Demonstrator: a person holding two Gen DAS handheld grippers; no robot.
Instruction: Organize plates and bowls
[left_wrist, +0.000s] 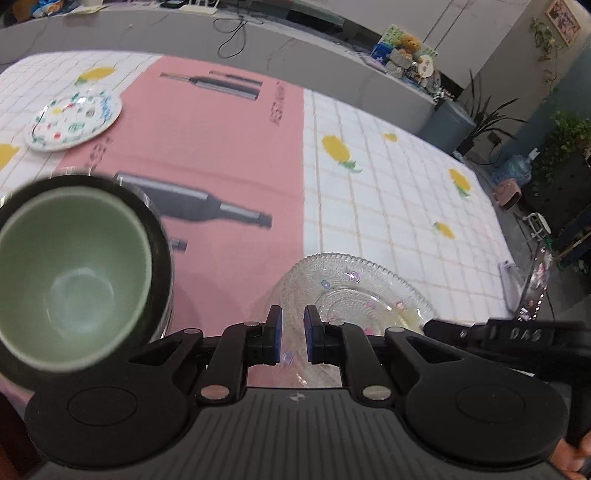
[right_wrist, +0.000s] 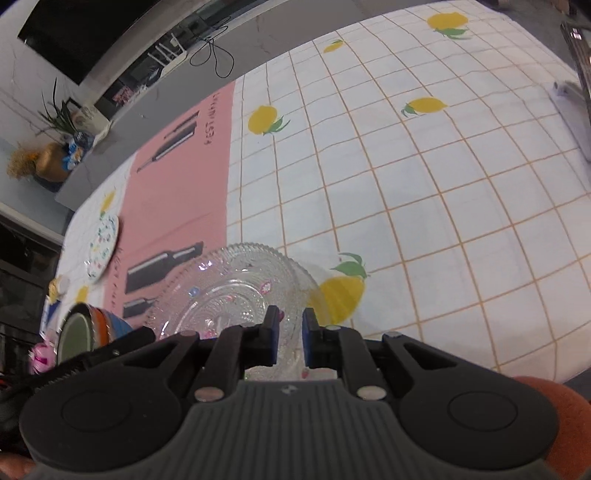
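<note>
The left gripper (left_wrist: 292, 334) has its blue pads nearly together, pinching the near rim of a clear patterned glass plate (left_wrist: 354, 291) that spreads out ahead and to its right. The right gripper (right_wrist: 287, 336) is likewise almost closed, clamped on the rim of the same glass plate (right_wrist: 236, 291) from the opposite side, so the plate fans out ahead and to its left. Both grippers point steeply down at a table covered by a white checked tablecloth (right_wrist: 424, 206) printed with yellow lemons.

Just left of the left gripper, very close and blurred, sits a green bowl (left_wrist: 70, 280) with a dark outer wall. Only the right wrist view shows that this green bowl (right_wrist: 75, 338) tops a stack, with orange and blue rims nested beneath it, far to the left of the right gripper.

Ahead of both grippers lies a pink mat (left_wrist: 221, 162) printed with dark bottles. Farther off, ahead and left, a white plate with small coloured patterns (left_wrist: 74, 120) rests on the cloth at the mat's left edge; the right wrist view shows this plate (right_wrist: 105, 245) edge-on and small.

Only the left wrist view shows potted plants (left_wrist: 569, 147) beyond the table's right end
</note>
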